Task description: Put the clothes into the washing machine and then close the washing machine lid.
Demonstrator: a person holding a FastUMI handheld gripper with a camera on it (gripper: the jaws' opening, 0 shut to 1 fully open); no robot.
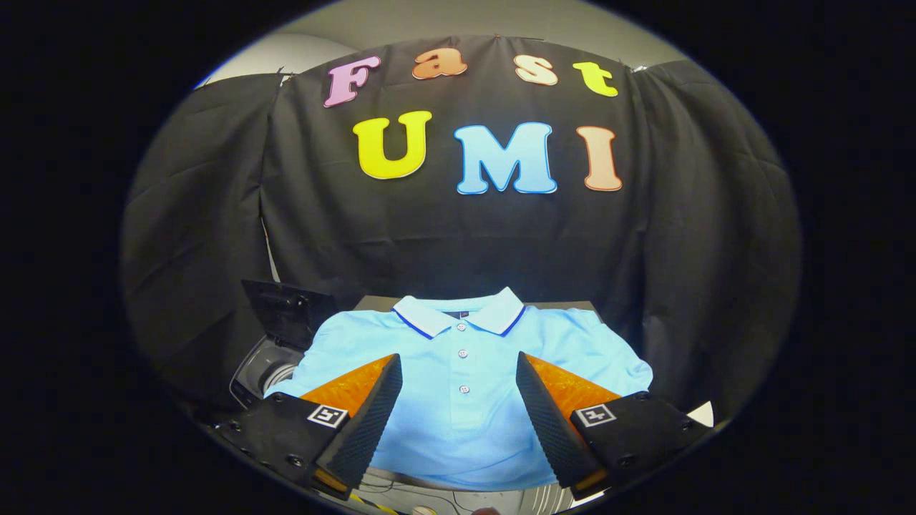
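Note:
A light blue polo shirt (pixel 461 390) with a white, dark-trimmed collar lies spread flat on a surface just ahead of my fingers. My gripper (pixel 458 386) hovers above the shirt's buttoned front, open, with nothing between the fingers. To the left of the shirt stands the washing machine (pixel 266 368), its dark lid (pixel 286 311) raised and the drum opening partly hidden behind my left finger (pixel 365 415).
A dark table edge (pixel 565 306) shows behind the shirt's collar. Black cloth walls close the booth at the back and both sides. A small white corner (pixel 703 413) sticks out beyond the right finger.

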